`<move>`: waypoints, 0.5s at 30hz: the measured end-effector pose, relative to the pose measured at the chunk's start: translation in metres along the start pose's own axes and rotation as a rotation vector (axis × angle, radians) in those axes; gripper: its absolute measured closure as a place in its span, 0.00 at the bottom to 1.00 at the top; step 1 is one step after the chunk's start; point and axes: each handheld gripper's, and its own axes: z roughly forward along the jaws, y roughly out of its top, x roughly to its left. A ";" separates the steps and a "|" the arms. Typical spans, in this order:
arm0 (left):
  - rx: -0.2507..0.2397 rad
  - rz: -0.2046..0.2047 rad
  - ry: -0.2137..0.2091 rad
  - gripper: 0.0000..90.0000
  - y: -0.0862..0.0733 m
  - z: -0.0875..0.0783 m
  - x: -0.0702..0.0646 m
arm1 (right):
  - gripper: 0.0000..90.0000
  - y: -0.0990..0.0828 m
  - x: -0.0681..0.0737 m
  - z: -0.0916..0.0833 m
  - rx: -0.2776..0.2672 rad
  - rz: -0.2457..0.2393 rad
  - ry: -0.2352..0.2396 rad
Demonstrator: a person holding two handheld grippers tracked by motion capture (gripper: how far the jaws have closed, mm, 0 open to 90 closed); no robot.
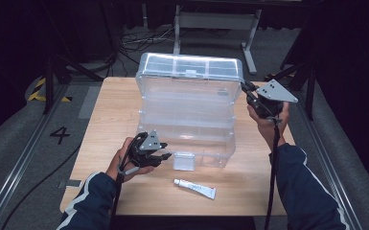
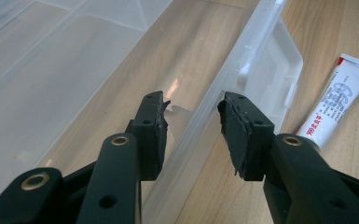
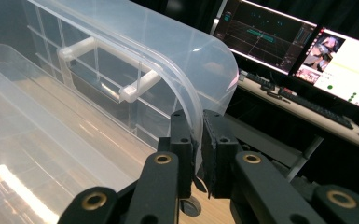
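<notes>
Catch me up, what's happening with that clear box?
A person is working a clear plastic box open on the wooden table. The right gripper is shut on the raised lid edge. The left gripper straddles the box's front wall, jaws apart. A small tube lies in front.

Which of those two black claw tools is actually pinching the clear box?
The right gripper: its jaws are shut on the raised lid of the box. The left gripper straddles the front wall, jaws apart, not pressing.

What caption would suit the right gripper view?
Right gripper pinching the raised lid's edge of a clear plastic box.
</notes>
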 end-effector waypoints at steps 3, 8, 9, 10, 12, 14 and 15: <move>-0.003 -0.007 0.007 0.67 0.000 0.000 -0.001 | 0.93 0.002 -0.003 0.004 0.009 0.017 0.003; 0.009 -0.009 0.016 0.67 -0.001 0.001 -0.003 | 0.93 0.005 -0.010 0.015 0.026 0.048 0.006; 0.015 -0.002 0.024 0.69 -0.001 0.002 -0.004 | 0.93 0.006 -0.012 0.017 0.029 0.060 0.011; 0.015 -0.002 0.024 0.70 -0.001 0.002 -0.004 | 0.93 0.006 -0.012 0.017 0.029 0.060 0.011; 0.013 -0.004 0.020 0.70 -0.001 0.003 -0.004 | 0.93 0.008 -0.015 0.021 0.040 0.069 0.018; 0.012 -0.006 0.017 0.70 -0.001 0.003 -0.004 | 0.93 0.009 -0.017 0.025 0.046 0.081 0.020; 0.012 -0.006 0.017 0.70 -0.001 0.003 -0.004 | 0.93 0.009 -0.017 0.025 0.046 0.081 0.020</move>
